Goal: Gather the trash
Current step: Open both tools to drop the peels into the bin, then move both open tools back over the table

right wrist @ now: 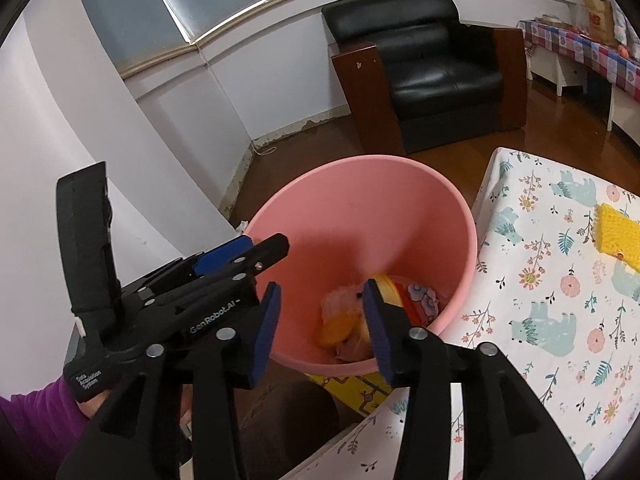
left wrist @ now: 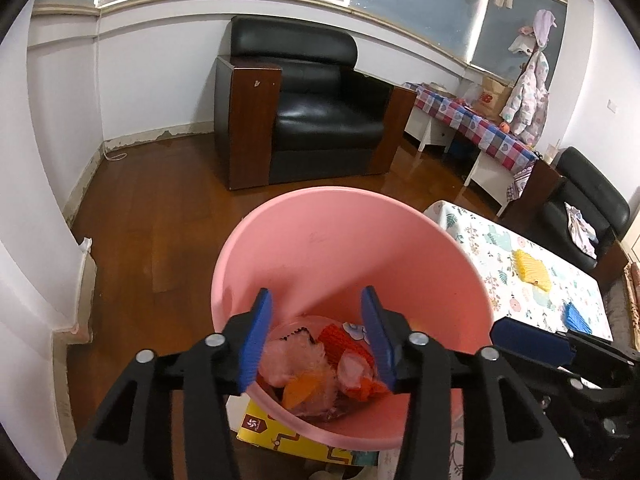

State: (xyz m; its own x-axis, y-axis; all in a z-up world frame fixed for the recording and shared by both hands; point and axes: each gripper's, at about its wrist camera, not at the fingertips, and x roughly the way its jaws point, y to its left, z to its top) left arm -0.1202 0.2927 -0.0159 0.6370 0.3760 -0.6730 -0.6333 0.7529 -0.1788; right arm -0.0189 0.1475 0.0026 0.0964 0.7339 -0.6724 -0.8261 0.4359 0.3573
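A pink bucket [left wrist: 344, 248] [right wrist: 360, 208] stands on the floor beside the table. At its bottom lies trash: a pink foam net [left wrist: 296, 356], an orange net [left wrist: 344, 340] and a yellow-orange piece [right wrist: 340, 328]. My left gripper [left wrist: 316, 296] hangs open over the bucket's mouth, with nothing pressed between its blue pads. My right gripper [right wrist: 320, 288] is open over the same bucket too, holding nothing. The left gripper [right wrist: 266, 246] also shows from the side in the right wrist view. On the table lie a yellow foam net [left wrist: 532, 272] [right wrist: 618, 236] and a blue one [left wrist: 576, 316].
The table with a floral cloth [left wrist: 500, 248] [right wrist: 540, 280] stands right of the bucket. Beyond the bucket on the wooden floor stands a black armchair [left wrist: 316, 108] [right wrist: 436, 68]. A white wall [right wrist: 100, 140] runs along the left, and a yellow box [left wrist: 280, 436] lies under the bucket.
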